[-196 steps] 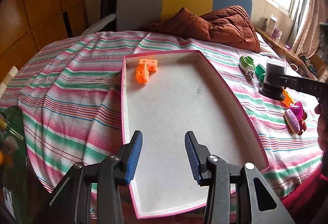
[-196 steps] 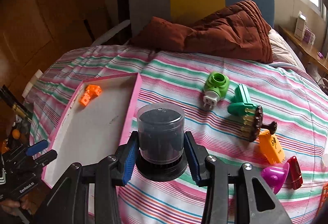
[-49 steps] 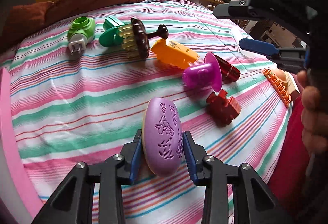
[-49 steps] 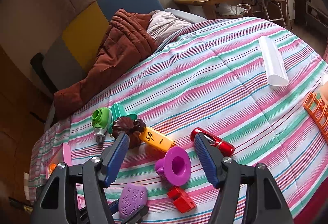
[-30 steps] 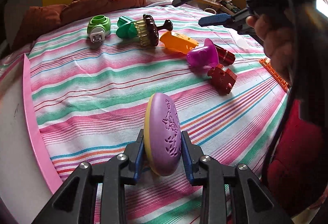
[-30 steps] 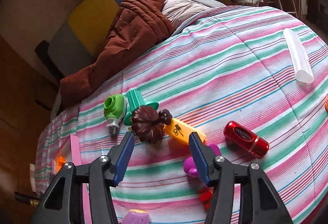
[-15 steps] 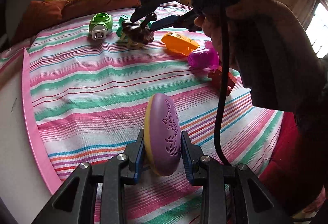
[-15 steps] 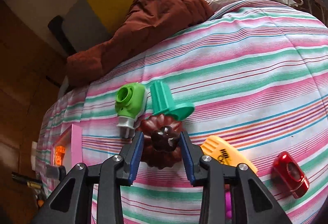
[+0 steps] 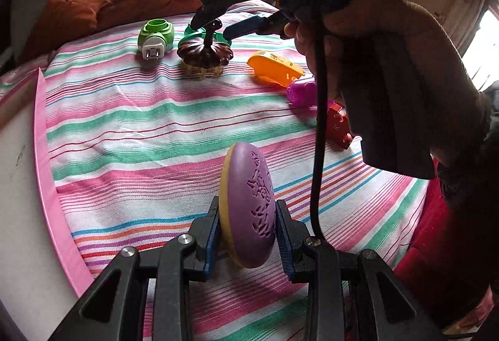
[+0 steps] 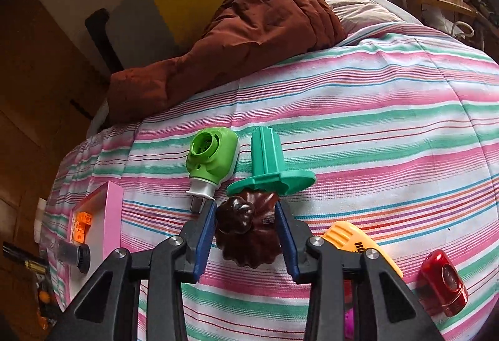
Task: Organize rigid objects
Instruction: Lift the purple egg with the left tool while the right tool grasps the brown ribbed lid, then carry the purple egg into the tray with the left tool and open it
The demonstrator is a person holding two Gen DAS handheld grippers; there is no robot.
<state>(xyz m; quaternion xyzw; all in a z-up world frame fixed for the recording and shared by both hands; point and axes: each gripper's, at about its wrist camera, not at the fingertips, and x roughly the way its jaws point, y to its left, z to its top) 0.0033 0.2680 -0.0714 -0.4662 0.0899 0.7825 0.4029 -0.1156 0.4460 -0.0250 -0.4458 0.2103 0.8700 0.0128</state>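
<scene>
The left wrist view shows the left gripper (image 9: 248, 231) clamped on a purple oval piece (image 9: 248, 210), held on edge above the striped bedspread (image 9: 140, 138), both pads pressing its faces. Only this view gives the pink rim of the tray (image 9: 46, 153) close at the left, and the person's right hand (image 9: 389, 66) wrapped around the black handle of the right gripper (image 9: 215, 26), which reaches down from the upper right onto the knob of the brown brush (image 9: 204, 52). A magenta piece (image 9: 301, 93) and a red block (image 9: 338, 125) lie partly behind that hand.

The right wrist view looks steeply down between the right gripper's (image 10: 246, 230) fingers; they have just closed in, and the pads grasp the brush's (image 10: 246, 235) dark knob. Here alone the teal flanged piece (image 10: 271, 169) shows whole, touching the brush's far edge, with the green plug-in device (image 10: 212, 160) just beside it, an orange piece (image 10: 358, 242) and a red oval piece (image 10: 443, 280) at the right, and orange blocks (image 10: 81, 225) and a dark-capped jar (image 10: 73, 253) in the tray.
</scene>
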